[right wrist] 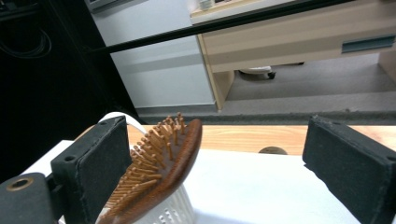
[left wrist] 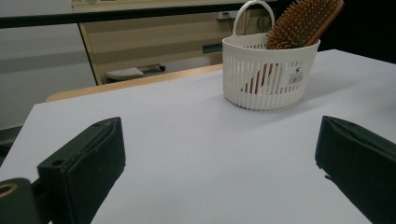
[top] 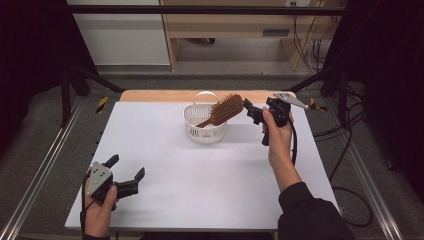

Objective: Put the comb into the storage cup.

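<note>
Your left gripper sits low at the near left of the white table, jaws spread wide with nothing between them, well apart from the work. At the far centre, the wooden hairbrush stands tilted in the white basket, handle down, bristle head over the right rim. Your right gripper hangs just right of the head, jaws apart, not clamping it.

The high view looks down from above the basket. The left gripper view faces it low from far off; the right gripper view sits close beside it. All share the basket.
</note>
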A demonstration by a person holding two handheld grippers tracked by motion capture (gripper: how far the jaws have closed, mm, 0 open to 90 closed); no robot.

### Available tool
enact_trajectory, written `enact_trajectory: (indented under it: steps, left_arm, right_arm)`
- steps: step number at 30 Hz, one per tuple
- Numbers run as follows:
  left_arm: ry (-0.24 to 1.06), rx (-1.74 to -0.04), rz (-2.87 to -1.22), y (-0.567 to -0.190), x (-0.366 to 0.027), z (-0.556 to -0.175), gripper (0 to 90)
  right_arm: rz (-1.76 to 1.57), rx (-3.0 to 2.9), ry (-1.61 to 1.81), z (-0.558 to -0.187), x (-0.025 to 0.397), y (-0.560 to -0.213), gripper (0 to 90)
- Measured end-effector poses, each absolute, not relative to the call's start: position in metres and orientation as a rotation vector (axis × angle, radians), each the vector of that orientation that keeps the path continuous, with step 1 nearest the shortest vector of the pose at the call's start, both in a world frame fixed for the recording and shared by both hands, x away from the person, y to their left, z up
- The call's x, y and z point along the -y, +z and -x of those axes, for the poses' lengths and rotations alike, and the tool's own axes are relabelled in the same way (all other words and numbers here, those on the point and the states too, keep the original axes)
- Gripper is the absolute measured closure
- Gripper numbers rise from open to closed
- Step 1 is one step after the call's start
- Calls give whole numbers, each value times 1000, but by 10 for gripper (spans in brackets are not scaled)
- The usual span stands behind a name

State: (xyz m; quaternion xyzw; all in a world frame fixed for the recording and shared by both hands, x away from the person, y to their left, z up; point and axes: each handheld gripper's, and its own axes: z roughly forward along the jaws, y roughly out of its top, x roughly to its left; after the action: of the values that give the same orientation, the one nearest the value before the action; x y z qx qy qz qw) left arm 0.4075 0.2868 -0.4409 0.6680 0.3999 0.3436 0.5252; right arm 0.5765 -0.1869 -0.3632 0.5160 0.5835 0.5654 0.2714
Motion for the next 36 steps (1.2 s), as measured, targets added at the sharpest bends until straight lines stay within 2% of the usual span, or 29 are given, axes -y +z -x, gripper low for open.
enact_trajectory:
  steps: [22,36]
  left_arm:
    - [822,-962,-1589,-440,-289,-406,18]
    - [823,-966,-1566,-437,-292,-399,18]
  right_arm:
    - [-1248,-1545,1486,-546,210,-355,46]
    - [-1182,-1531,1448,-520,236,-370,56]
